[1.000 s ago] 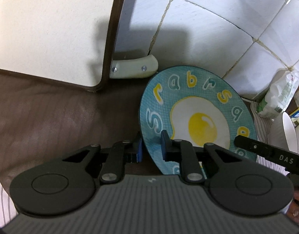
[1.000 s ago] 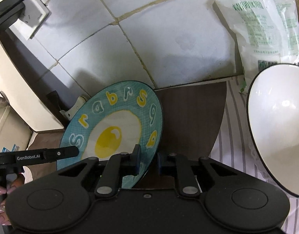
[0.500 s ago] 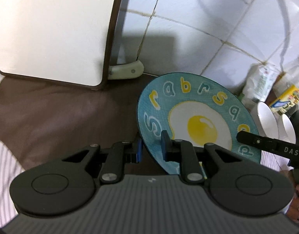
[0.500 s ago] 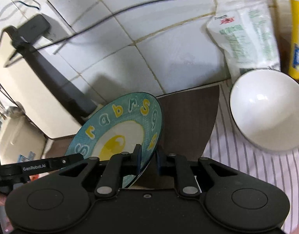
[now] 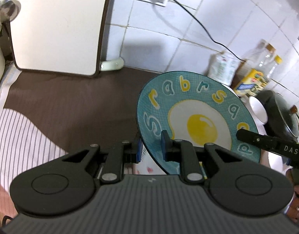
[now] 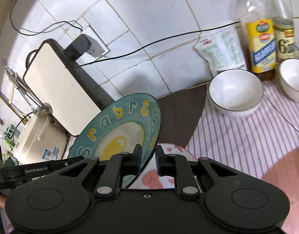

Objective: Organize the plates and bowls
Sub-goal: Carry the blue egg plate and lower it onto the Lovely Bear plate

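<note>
A teal plate with a fried-egg picture and yellow letters (image 5: 196,115) is held tilted in the air between both grippers. My left gripper (image 5: 151,149) is shut on its left rim. My right gripper (image 6: 148,159) is shut on its right rim (image 6: 128,128). A white plate with pink prints (image 6: 159,177) lies right under the held plate; a sliver of it shows in the left wrist view (image 5: 149,165). Two white bowls (image 6: 235,90) (image 6: 293,78) stand on the striped cloth at the right.
A white cutting board (image 5: 56,25) leans on the tiled wall at the left. A brown mat (image 5: 75,101) covers the counter beside a striped cloth (image 6: 246,136). Oil bottles (image 6: 262,31), a bag (image 6: 221,52), a dark pot (image 5: 278,111) and a charger cable (image 6: 149,46) stand at the back.
Both grippers have lifted the teal plate up and back from the wall. More of the counter, the bowls and the printed plate below have come into view.
</note>
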Tool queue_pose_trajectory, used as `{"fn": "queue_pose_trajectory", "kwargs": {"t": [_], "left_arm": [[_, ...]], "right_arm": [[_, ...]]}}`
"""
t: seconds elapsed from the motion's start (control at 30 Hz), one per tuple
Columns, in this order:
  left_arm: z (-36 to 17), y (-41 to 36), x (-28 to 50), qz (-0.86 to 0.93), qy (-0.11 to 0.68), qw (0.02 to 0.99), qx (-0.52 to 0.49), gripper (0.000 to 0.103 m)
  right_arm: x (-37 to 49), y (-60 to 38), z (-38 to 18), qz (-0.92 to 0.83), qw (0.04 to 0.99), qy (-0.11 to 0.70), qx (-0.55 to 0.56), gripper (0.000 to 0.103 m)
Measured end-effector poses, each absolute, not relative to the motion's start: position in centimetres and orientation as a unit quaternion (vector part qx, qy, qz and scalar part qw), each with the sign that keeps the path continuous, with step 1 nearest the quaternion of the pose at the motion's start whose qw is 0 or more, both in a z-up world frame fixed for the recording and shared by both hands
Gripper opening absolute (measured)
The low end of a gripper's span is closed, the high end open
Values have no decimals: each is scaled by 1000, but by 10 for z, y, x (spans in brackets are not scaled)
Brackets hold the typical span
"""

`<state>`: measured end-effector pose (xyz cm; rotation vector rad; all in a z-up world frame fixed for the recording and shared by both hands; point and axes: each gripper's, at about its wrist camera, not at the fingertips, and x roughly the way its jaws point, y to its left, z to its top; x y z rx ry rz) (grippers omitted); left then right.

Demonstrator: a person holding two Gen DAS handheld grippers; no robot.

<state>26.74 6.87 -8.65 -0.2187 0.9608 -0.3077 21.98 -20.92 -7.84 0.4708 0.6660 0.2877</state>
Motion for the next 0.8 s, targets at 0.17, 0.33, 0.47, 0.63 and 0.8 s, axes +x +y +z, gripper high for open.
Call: {"fn": "queue_pose_trajectory", "kwargs": {"t": [0.17,0.33,0.47,0.63,0.8], "left_arm": [[-82,62,241,-146,462,869,-99,17],[-92,59,223,-145,476,862,-98,17],[-111,58,217,-139,491,854,-100,18],[-131,54,215,-137,508,846,-88,18],[-144,55,220,-128,516,844,-67,19]], "right_arm": [[188,-207,-79,132,913,325,209,19],[168,-206,-94,123,911,334,208,19],[162,-204,-110,116,907,349,204,19],[167,-203,-130,105,898,377,203,19],[170,-191,-144,99,892,394,198,20]]}}
